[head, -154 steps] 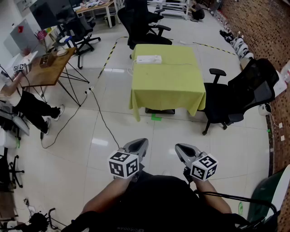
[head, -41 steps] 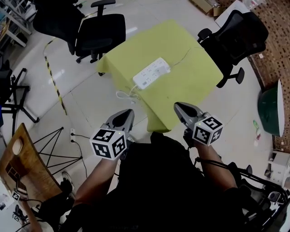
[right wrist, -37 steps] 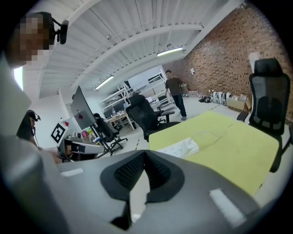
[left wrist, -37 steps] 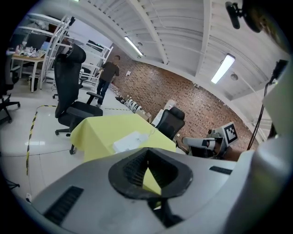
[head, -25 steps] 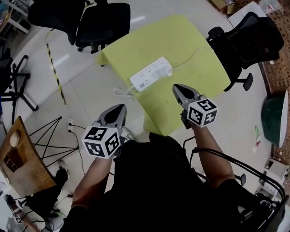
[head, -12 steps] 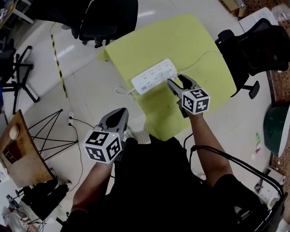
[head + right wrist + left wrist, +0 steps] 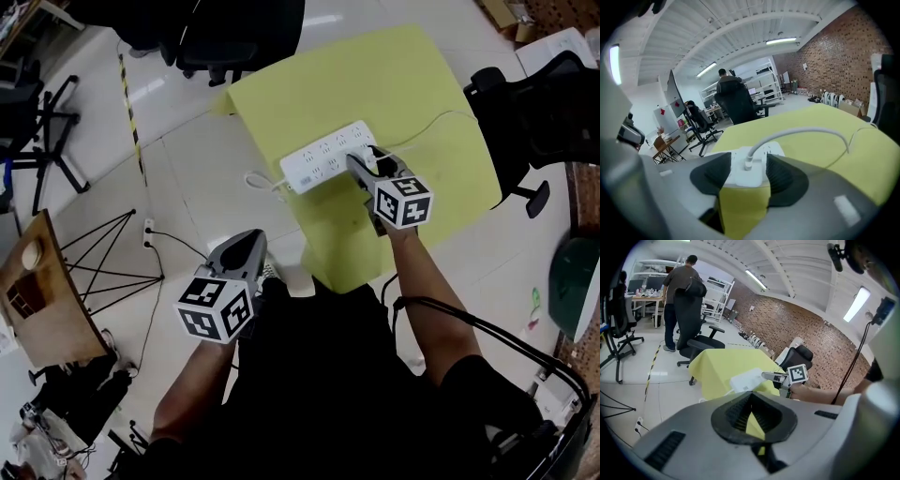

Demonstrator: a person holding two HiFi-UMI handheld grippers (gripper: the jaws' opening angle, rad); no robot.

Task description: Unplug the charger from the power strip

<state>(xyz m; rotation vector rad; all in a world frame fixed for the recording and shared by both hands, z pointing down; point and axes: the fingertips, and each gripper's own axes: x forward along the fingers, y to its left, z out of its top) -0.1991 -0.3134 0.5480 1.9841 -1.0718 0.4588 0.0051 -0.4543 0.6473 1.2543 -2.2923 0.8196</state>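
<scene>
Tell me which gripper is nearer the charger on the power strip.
Right. The right gripper has just opened its jaws, which straddle the charger; the left gripper hangs off the table's near edge, well short of it.

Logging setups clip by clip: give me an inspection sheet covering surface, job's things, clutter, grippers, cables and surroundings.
Surface: yellow tablecloth, lying flat.
Job's things: power strip near the cloth's edge; charger plugged into it.
Clutter: nothing seen.
Grippers: right gripper open, fingers have just been opening, charger between them; left gripper shut, empty, off the cloth.
Cables: charger cable across the cloth; strip cord hanging off the edge; black cable on the floor.
Surroundings: office chairs, wooden desk, standing person, brick wall.
</scene>
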